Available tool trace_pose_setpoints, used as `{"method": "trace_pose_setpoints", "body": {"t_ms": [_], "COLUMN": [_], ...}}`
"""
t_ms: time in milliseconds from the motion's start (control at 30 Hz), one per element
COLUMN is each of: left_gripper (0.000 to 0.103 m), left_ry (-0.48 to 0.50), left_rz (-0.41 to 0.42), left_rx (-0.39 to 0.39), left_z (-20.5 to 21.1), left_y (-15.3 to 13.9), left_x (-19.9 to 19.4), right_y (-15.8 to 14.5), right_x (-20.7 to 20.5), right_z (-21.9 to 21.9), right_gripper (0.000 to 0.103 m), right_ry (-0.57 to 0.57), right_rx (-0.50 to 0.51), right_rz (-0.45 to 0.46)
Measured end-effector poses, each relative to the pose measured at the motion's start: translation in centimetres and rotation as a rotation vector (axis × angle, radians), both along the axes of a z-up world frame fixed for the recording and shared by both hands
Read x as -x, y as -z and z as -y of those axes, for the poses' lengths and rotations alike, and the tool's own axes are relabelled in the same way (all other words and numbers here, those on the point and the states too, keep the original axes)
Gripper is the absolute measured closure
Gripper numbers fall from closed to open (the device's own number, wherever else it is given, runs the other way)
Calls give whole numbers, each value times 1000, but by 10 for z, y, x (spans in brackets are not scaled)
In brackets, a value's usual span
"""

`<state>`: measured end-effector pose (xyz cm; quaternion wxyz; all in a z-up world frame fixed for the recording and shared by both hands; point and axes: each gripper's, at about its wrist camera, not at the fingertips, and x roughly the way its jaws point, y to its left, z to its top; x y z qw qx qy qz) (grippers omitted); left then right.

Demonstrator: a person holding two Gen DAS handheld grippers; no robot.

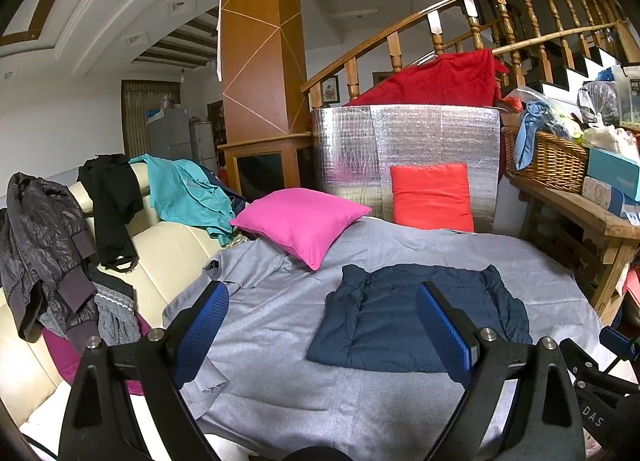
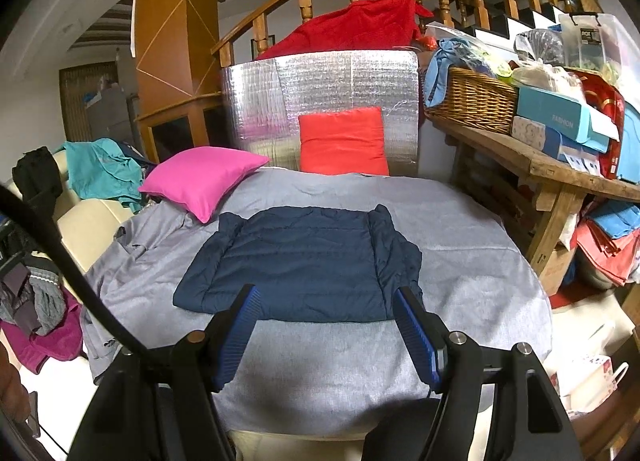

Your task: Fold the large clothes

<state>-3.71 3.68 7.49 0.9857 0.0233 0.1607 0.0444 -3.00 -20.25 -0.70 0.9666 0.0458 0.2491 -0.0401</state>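
Hovering jaws agape above jacket (image 2: 304, 261)

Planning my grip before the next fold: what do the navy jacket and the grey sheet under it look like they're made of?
Navy jacket: looks like quilted, padded synthetic shell, going by stitched horizontal channels and slight puffiness; probably slippery. Grey sheet: matte woven fabric, cotton-like, with soft wrinkles and no shine.

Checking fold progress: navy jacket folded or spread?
Folded. The navy jacket lies as a compact rectangle on the grey sheet, sleeves tucked along its sides; neither gripper touches it, jaws open.
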Motion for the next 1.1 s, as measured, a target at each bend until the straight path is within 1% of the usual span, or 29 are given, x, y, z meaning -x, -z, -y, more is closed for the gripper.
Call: {"method": "trace_pose_setpoints", "body": {"t_ms": [233,600,867,1100], "left_gripper": [9,8,8,8], "left_ry": [12,24,24,39], "left_rz": [0,8,-7,-44], "left_rx": [7,1,5,2], "left_z": [-1,2,5,10], "left_y": [0,-4,-4,3], "left_x": [0,4,-13,-40], "right_y": [-3,-15,-17,-13], "right_x": [1,-2,-24,-48], "right_z": [-3,-8,-1,1], "right_gripper": [31,31,31,31], "right_ry": [4,-7,-11,-8], "right_rx": [5,20,7,-2], "right_rz": [3,17,4,-17]}}
